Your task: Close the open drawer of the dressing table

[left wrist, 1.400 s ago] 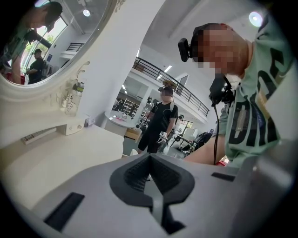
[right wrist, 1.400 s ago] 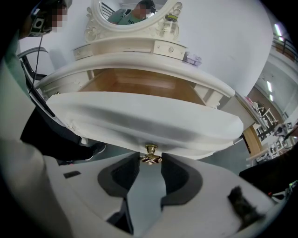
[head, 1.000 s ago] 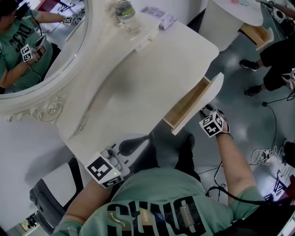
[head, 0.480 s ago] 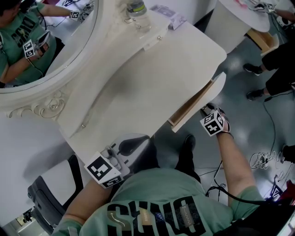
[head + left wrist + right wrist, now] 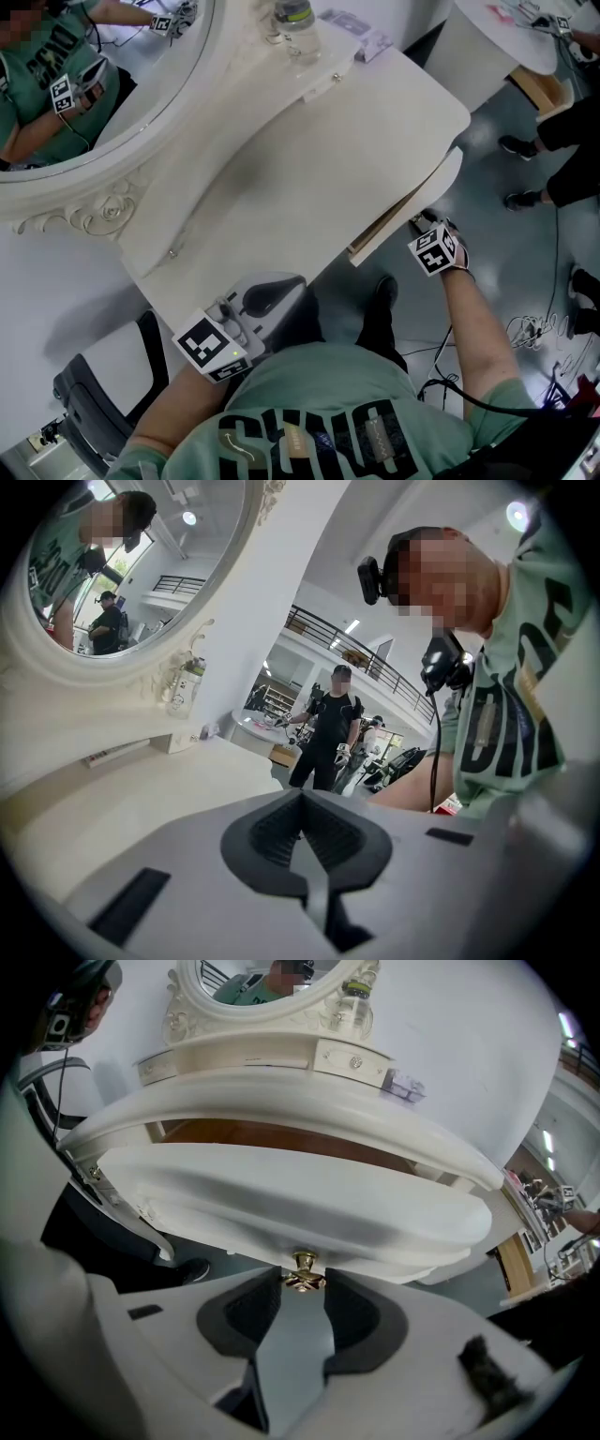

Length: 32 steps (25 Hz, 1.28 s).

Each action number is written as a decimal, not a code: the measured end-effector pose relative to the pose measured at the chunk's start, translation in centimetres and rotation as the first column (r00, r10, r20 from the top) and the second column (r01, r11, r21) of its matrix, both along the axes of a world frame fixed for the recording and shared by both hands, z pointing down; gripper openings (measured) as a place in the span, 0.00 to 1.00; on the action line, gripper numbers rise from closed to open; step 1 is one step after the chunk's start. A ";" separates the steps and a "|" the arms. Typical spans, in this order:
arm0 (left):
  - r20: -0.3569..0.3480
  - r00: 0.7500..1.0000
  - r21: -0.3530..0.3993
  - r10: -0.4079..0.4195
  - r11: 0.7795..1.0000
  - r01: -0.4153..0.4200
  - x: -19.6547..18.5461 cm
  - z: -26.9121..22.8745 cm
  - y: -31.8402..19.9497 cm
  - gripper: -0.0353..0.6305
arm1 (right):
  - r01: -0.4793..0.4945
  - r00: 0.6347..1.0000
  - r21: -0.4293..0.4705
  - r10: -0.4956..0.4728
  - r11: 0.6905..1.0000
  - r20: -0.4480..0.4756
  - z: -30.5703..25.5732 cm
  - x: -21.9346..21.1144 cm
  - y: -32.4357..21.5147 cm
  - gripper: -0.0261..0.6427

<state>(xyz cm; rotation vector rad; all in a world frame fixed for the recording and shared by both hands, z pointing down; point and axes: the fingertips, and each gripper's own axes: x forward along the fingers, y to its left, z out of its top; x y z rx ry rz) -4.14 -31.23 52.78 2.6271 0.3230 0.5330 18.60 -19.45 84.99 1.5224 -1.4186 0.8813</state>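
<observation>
The cream dressing table (image 5: 281, 159) has one drawer (image 5: 442, 184) under its right end, open by a narrow gap that shows a strip of its wooden side (image 5: 386, 228). My right gripper (image 5: 414, 223) is at the drawer front and points steeply down. In the right gripper view the curved white drawer front (image 5: 300, 1208) fills the middle, and the small brass knob (image 5: 303, 1275) sits between the dark pads (image 5: 251, 1307) of my right gripper (image 5: 302, 1290), which is shut on it. My left gripper (image 5: 265, 297) hovers at the table's near edge, shut and empty, as also in its own view (image 5: 302, 803).
An oval mirror (image 5: 84, 84) stands at the table's back, with a bottle (image 5: 298, 21) and a small box (image 5: 364, 36) beside it. A dark chair (image 5: 94, 398) is at the lower left. Another person's legs (image 5: 562, 141) and floor cables (image 5: 534, 328) are at the right.
The drawer has slid further into the table, leaving less of its wooden side showing. My right gripper has moved with it towards the table. The left gripper stays roughly where it was.
</observation>
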 end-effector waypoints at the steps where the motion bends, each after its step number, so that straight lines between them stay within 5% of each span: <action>1: 0.000 1.000 0.000 -0.002 1.000 0.002 0.0 0.0 -0.1 0.05 | 0.001 1.000 0.000 -0.001 1.000 0.001 0.0 0.0 -0.1 0.26; 32: -0.004 0.998 -0.014 -0.056 0.998 0.056 -2.7 0.4 -2.0 0.05 | -0.007 1.000 0.007 0.007 1.000 -0.008 0.0 0.1 -3.5 0.26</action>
